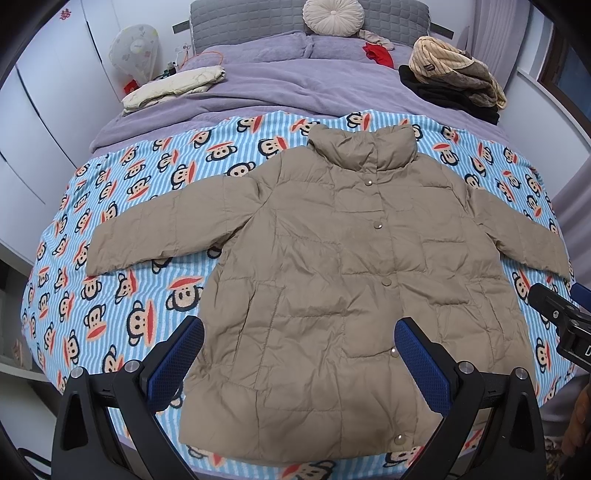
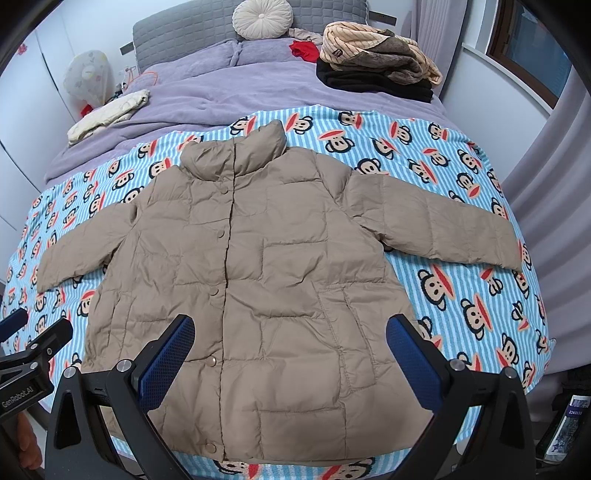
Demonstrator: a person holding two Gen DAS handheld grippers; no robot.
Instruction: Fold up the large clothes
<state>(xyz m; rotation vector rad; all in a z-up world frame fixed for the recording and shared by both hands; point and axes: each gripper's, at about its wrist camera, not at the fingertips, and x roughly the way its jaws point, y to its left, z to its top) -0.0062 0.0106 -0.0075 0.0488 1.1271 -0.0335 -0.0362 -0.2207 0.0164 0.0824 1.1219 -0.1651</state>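
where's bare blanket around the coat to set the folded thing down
Bare monkey blanket lies right of the tan coat, below its right-hand sleeve. A second patch sits left of the coat under the other sleeve. The head end is crowded: cream garment, dark and striped pile, round cushion. Both grippers hover open above the hem.

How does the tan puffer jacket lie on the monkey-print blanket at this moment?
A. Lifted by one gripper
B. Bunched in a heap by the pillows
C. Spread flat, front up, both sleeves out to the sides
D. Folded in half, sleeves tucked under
C: the tan puffer jacket lies flat with its snaps showing and sleeves spread, while the left gripper and right gripper hover open, holding nothing.
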